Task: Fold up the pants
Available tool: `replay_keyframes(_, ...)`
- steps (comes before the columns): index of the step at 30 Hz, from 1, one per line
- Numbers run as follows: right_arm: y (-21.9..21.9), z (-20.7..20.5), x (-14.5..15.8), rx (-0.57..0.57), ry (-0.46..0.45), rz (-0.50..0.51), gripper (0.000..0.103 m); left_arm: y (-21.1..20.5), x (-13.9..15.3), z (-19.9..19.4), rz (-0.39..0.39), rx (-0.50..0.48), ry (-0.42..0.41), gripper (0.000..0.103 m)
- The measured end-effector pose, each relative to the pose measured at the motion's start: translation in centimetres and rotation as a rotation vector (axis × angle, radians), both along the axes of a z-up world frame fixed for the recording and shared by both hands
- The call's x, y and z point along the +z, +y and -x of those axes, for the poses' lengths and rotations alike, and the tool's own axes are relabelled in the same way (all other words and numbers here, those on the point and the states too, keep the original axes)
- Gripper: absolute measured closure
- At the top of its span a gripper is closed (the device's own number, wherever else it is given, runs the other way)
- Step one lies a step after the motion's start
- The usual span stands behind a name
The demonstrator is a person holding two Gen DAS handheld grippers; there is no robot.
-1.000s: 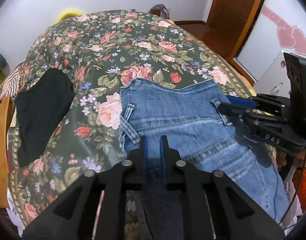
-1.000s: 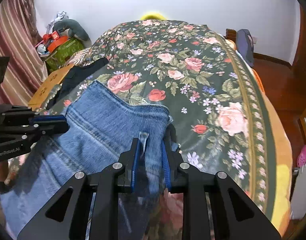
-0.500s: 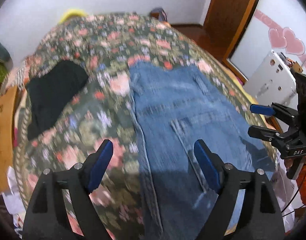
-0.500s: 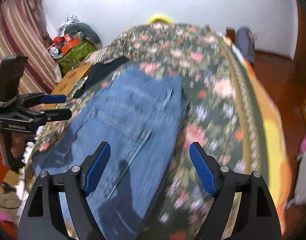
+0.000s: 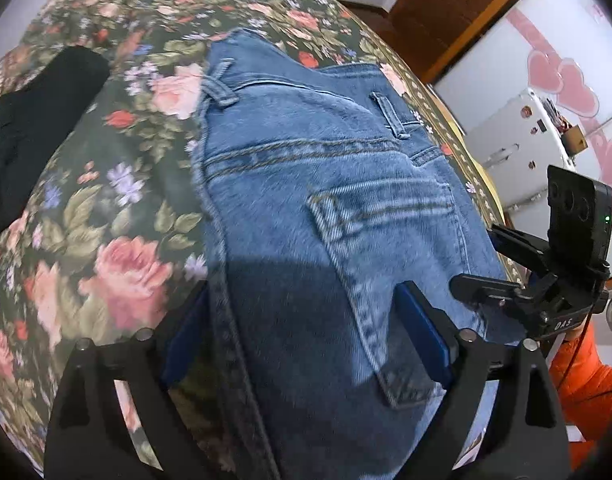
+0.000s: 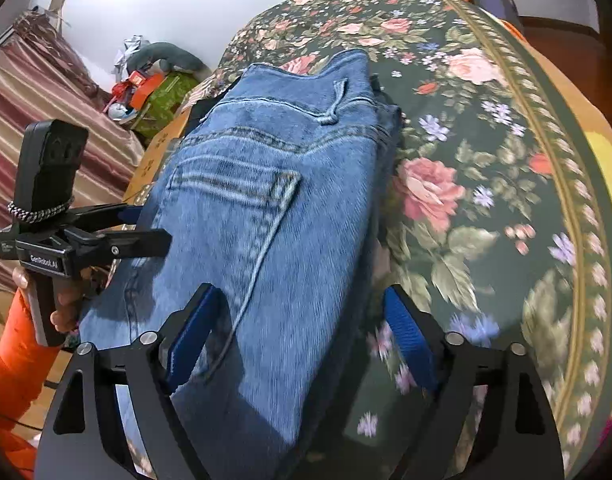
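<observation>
Blue jeans lie on the floral bedspread, folded lengthwise. Their back pocket faces up and the waistband is at the far end. My left gripper hovers over the jeans' left seam, its jaws opening wide. Denim lies below and between the blue pads, but they are not pressing on it. My right gripper hangs over the jeans' right edge, jaws also opening, gripping nothing. Each gripper shows in the other's view: the right gripper and the left gripper.
A black garment lies on the bed left of the jeans. An orange sleeve holds the left gripper's handle. A striped curtain and a green bag stand beyond the bed's left side, a white appliance to its right.
Both grippers were shut on the jeans' waistband a second ago. They have let go, opened wide and drawn back along the jeans, which now lie flat on the bed.
</observation>
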State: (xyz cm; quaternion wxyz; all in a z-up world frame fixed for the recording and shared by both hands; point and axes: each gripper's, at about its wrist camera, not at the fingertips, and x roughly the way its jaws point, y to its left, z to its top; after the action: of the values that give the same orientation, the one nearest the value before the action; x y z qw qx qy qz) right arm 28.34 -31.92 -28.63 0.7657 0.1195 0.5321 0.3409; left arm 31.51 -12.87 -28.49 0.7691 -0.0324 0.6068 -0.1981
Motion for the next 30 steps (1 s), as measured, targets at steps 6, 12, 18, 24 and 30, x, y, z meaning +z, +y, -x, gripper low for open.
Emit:
replay_keyframes(6, 2.3, -1.9, -0.3, 0.056, -0.006, -0.027, 0.021, -1.0, -0.8, -1.9, 0.004, -0.031, 0.045, 0.007)
replay_keyframes(12, 2.3, -2.4, 0.5, 0.060, -0.029, -0.009, 0.047, -0.3, 0.1, -2.1, 0.031, 0.001, 0.023, 0.037)
replay_keyframes(18, 1.0, -0.7, 1.8, 0.053, -0.041, -0.054, 0.066, 0.6, 1.3, 0.6, 0.051, 0.003, -0.019, 0.051)
replay_keyframes(24, 1.7, 2.5, 4.0, 0.095, -0.100, -0.058, 0.076, 0.7, 4.1, 4.7, 0.029, 0.004, -0.111, 0.062)
replay_keyframes(30, 3.7, 3.6, 7.3, 0.147, -0.184, -0.058, 0.079, 2.3, 8.0, 6.5, 0.006, 0.021, -0.202, 0.065)
